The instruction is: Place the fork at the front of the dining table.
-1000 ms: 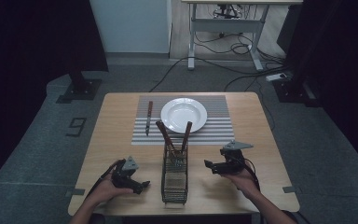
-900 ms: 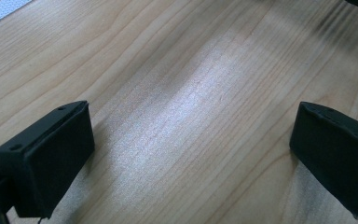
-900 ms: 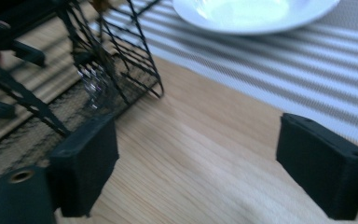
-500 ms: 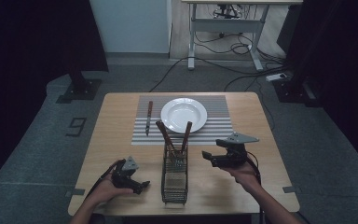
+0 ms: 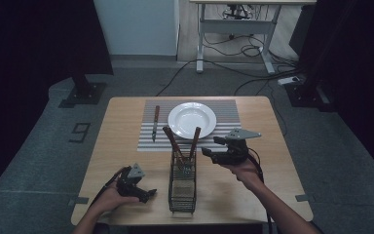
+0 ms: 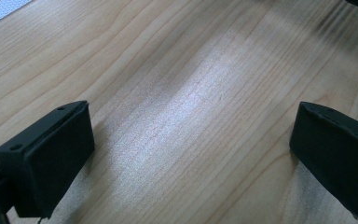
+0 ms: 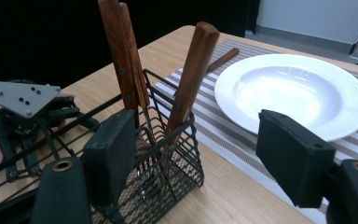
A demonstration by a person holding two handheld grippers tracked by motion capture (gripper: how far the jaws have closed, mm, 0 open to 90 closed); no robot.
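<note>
since the earlier frame the right gripper (image 5: 208, 151) has risen off the table and moved toward the wire basket (image 5: 182, 184); its jaws have just been closing, yet they stand apart with nothing between them. the left gripper (image 5: 148, 195) stayed low by the near edge, jaws wide apart over bare wood.

the basket is black thin wire, tall and rectangular, standing at the middle front of the pale wooden table (image 5: 121, 131). two brown wooden handles (image 7: 192, 74) lean out of it. behind lie a grey striped placemat (image 5: 226, 109), a round white glossy plate (image 5: 192, 120) and a knife (image 5: 155, 123) left of the plate.
</note>
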